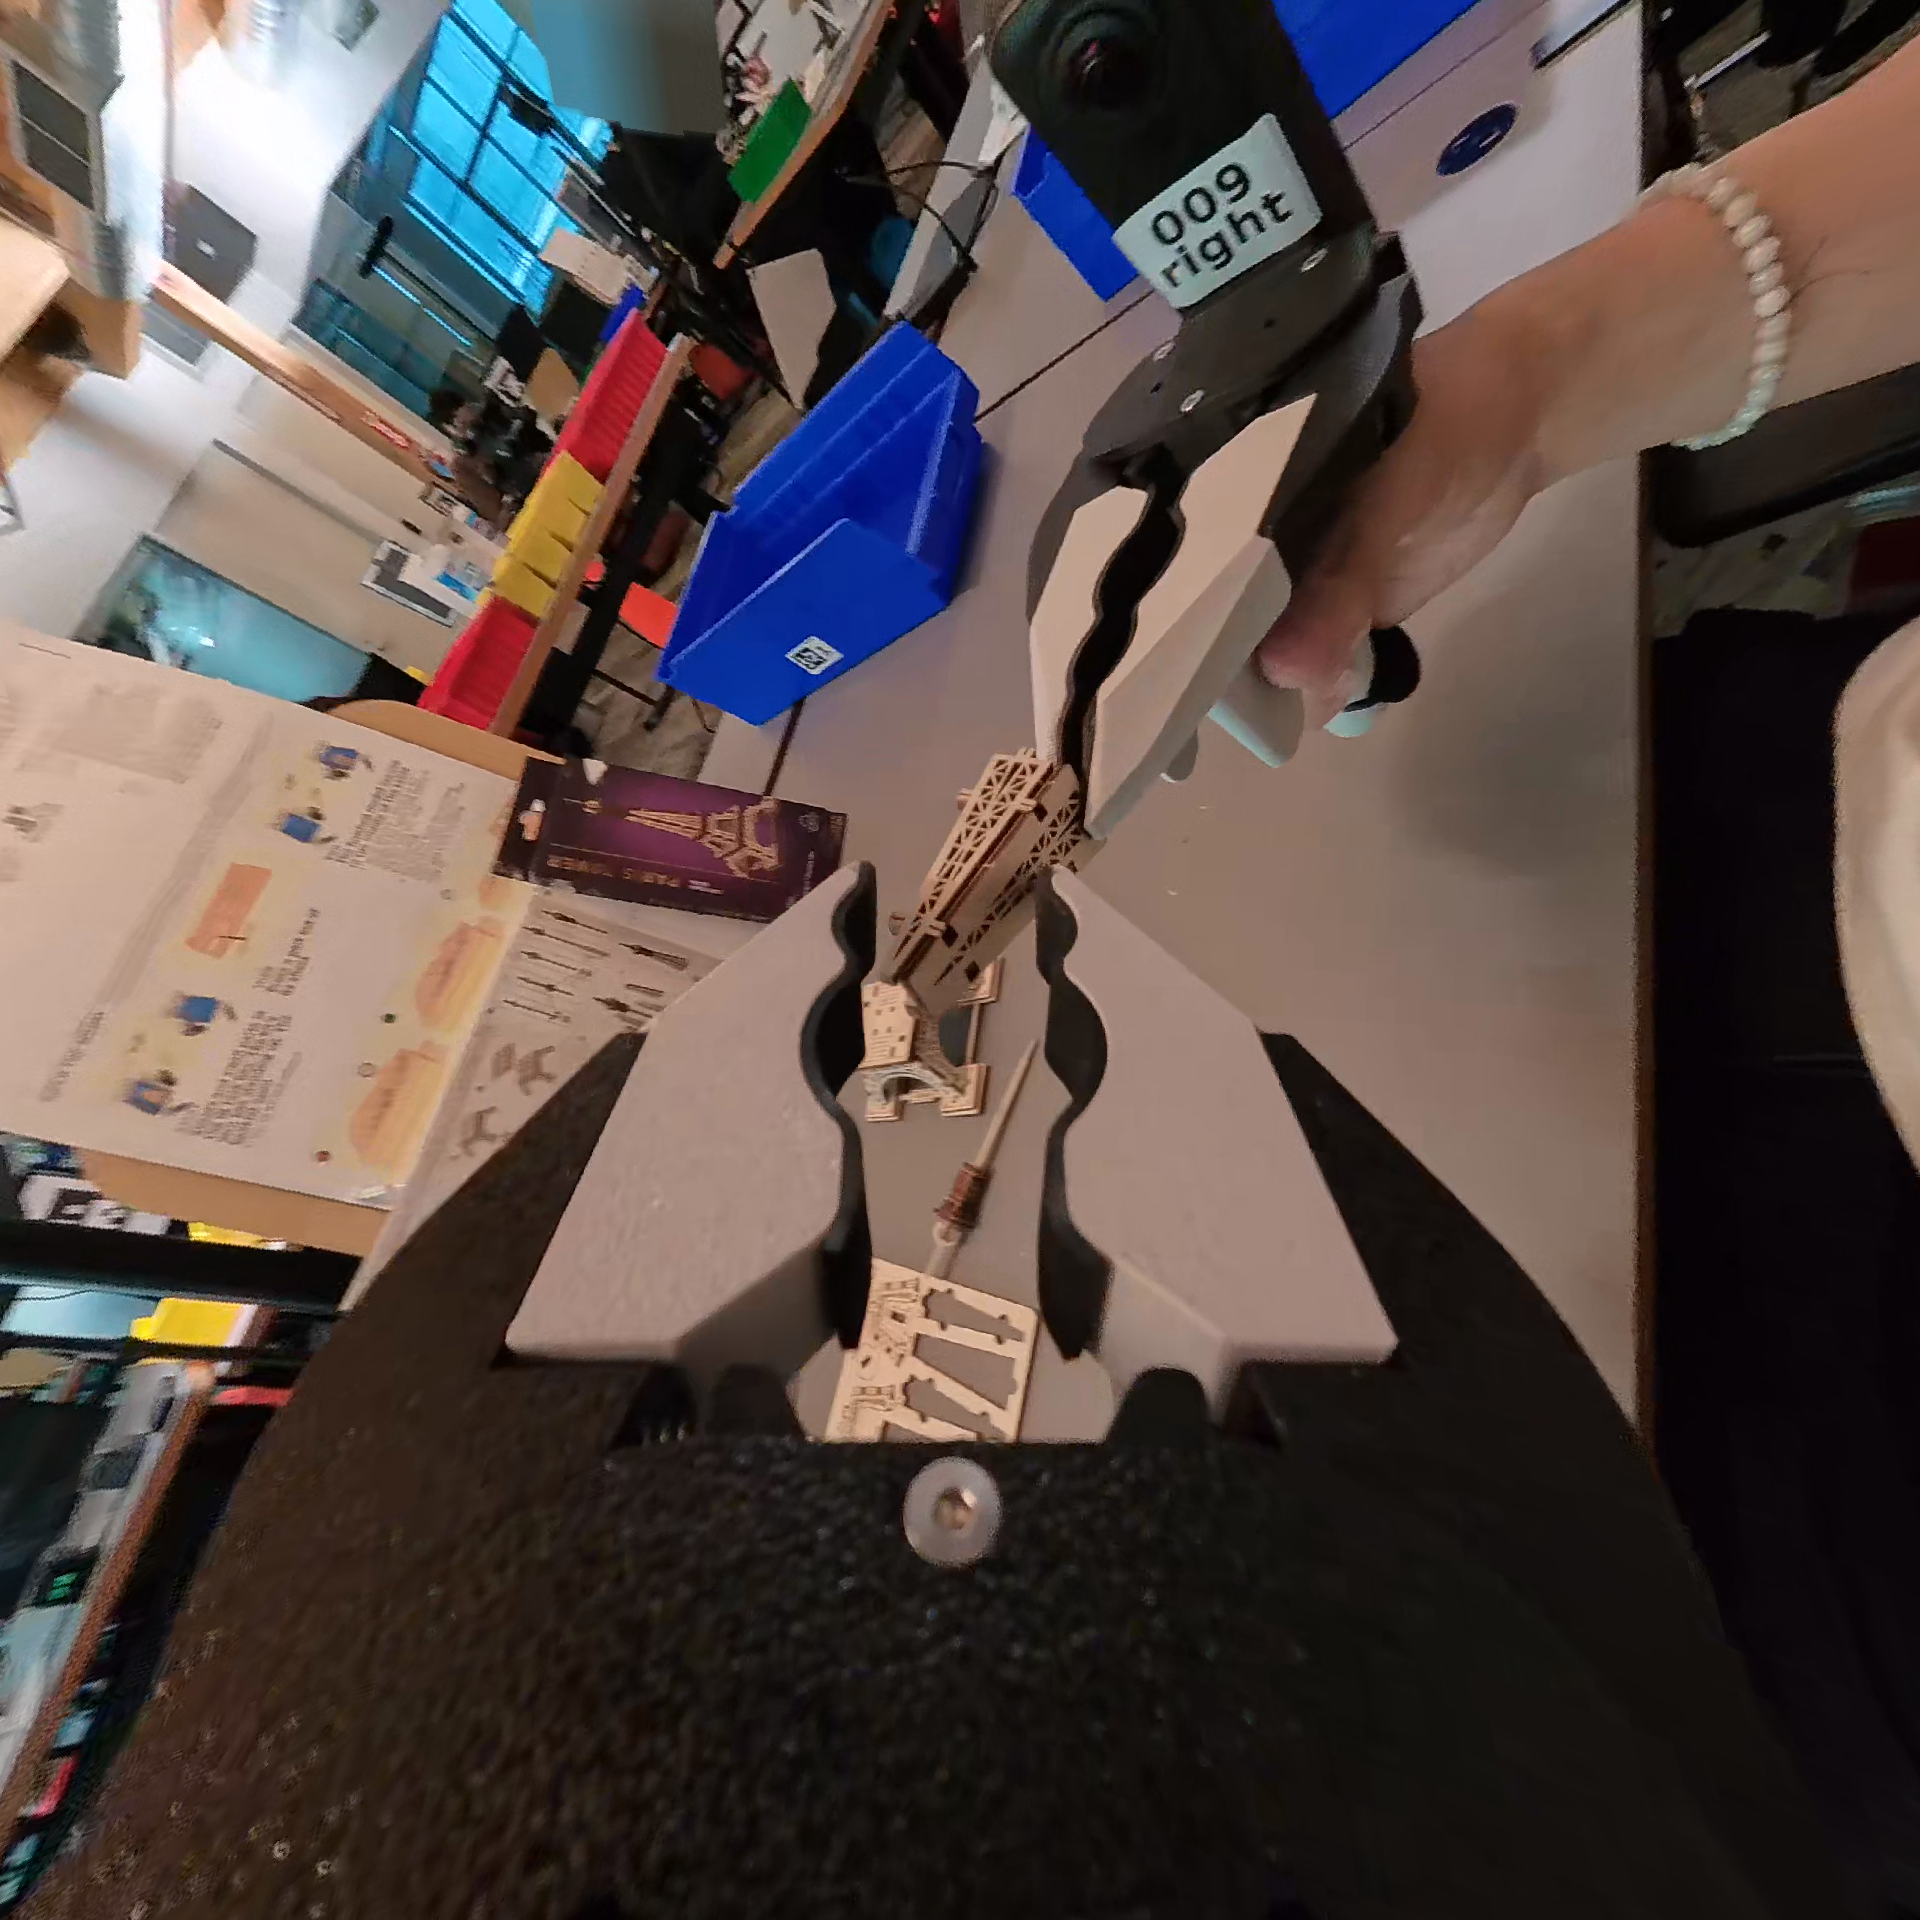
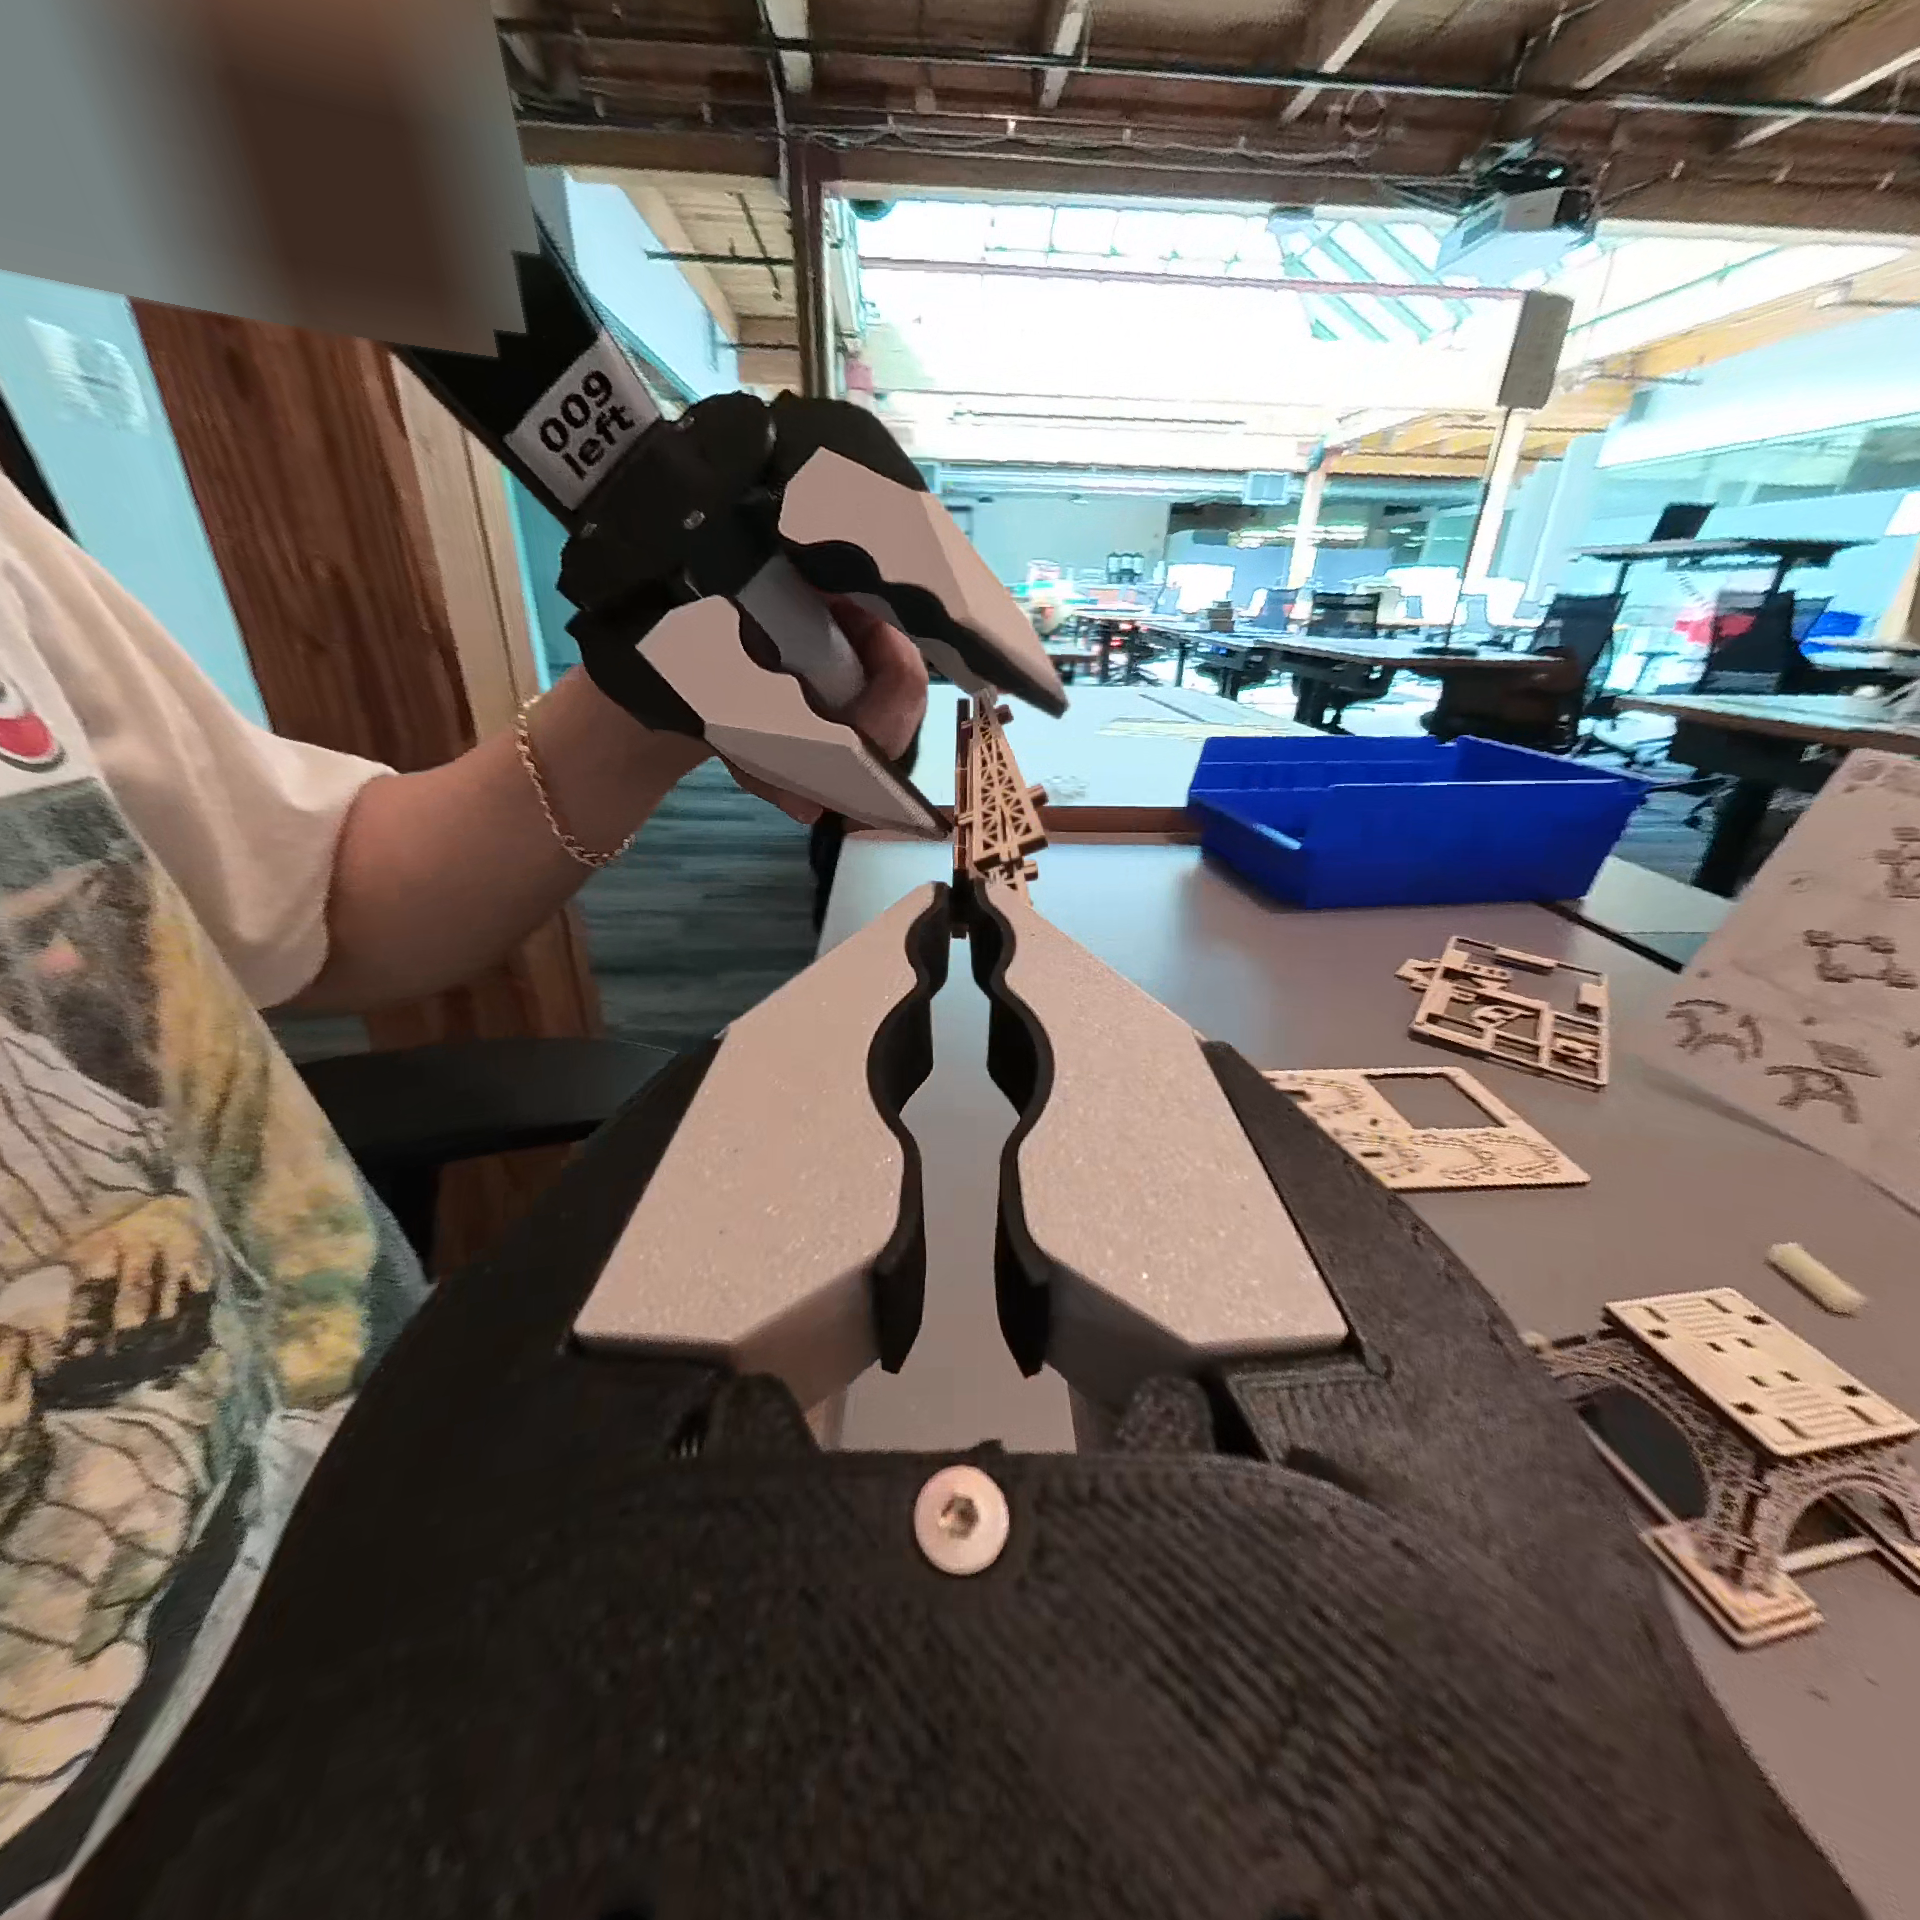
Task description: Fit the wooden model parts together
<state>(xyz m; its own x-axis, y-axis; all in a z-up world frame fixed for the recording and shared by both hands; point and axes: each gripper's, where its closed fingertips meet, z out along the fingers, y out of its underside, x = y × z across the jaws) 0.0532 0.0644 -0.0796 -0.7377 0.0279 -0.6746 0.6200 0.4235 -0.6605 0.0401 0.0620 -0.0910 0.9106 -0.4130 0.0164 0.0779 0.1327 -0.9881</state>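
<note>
My right gripper [image 2: 971, 902] is shut on the lower end of a wooden lattice tower section [image 2: 1000, 800] and holds it above the grey table. In the left wrist view the right gripper [image 1: 1081, 810] comes in from the upper right with the same section [image 1: 987, 862]. My left gripper [image 1: 956, 899] is open, and the section's free end lies between its fingertips. It also shows in the right wrist view [image 2: 995, 769], with the jaws straddling the section. The arched tower base [image 1: 925, 1060] stands on the table, also in the right wrist view [image 2: 1756, 1455]. A thin spire piece [image 1: 987, 1153] lies beside it.
Punched wooden sheets [image 2: 1434, 1132] [image 2: 1507, 1008] [image 1: 935, 1361] lie on the table [image 2: 1195, 966]. A blue bin [image 2: 1403, 821] stands at the far edge. An instruction sheet [image 1: 260, 914] and a purple box [image 1: 675, 842] are to the left. A small pale stick [image 2: 1818, 1278] lies nearby. The thin spire piece [image 1: 987, 1153] is about 25 cm from both grippers' fingertips. From either gripper's tips it is about 25 cm to the arched tower base [image 1: 925, 1060]. My right wrist view [image 2: 1604, 1353] looks at it from another angle.
</note>
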